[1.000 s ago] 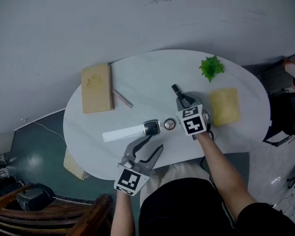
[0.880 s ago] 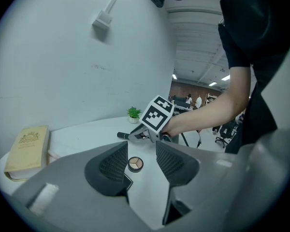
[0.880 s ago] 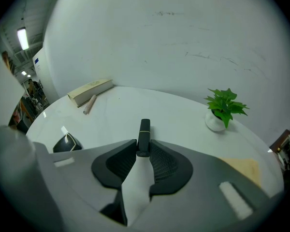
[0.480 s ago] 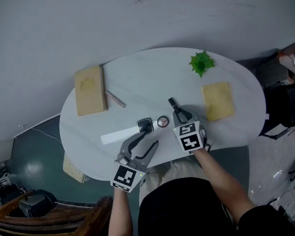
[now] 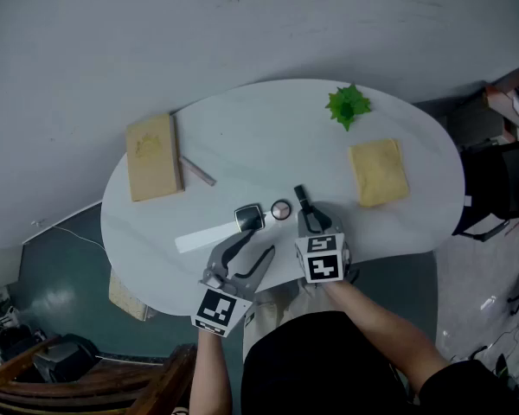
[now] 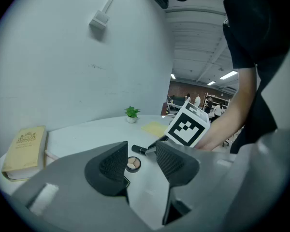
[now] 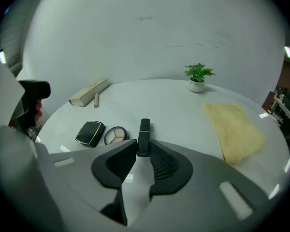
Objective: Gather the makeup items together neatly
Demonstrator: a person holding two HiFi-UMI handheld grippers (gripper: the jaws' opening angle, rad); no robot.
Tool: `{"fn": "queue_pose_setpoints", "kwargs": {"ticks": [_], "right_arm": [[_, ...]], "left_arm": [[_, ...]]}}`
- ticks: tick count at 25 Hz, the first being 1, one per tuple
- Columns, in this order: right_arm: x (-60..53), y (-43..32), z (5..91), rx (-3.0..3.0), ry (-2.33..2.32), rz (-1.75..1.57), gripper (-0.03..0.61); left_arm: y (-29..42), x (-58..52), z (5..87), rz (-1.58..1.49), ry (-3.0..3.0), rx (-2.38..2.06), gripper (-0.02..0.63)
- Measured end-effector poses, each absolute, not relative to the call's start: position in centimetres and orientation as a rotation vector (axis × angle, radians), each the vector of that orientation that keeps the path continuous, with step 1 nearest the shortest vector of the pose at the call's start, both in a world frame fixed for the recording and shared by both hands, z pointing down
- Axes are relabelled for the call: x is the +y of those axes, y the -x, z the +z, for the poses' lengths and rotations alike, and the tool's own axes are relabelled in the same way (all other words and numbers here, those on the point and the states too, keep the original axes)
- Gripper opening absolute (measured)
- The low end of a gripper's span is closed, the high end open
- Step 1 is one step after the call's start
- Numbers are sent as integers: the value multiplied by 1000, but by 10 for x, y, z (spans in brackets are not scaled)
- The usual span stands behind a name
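My right gripper is shut on the near end of a black makeup tube, which points away from me, just right of a round eyeshadow pan. Left of the pan lies a black square compact. My left gripper hovers at the table's near edge just short of the compact, jaws open and holding nothing. The pan and tube show beyond its fingers. A thin pencil-like stick lies farther left beside a tan book.
The white oval table also carries a small green plant at the far right, a yellow cloth at the right, and a white strip near the left gripper. A dark chair stands at lower left.
My right gripper has drawn the black tube back toward me, so it now lies alongside the round pan. The left gripper has stayed by the compact.
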State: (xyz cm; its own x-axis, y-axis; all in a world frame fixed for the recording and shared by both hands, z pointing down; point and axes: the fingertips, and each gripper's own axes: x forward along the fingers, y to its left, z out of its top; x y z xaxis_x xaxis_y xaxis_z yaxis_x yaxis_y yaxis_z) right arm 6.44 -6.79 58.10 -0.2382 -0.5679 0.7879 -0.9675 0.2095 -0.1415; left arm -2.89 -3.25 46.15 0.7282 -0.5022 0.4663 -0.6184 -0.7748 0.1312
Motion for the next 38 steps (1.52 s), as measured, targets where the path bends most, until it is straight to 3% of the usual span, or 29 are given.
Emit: {"fn": "queue_pose_setpoints", "kwargs": {"ticks": [38], "right_arm": [[-62, -66, 572, -1955, -1392, 904, 123]], "left_arm": [[26, -22, 459, 618, -2623, -1006, 178]]}}
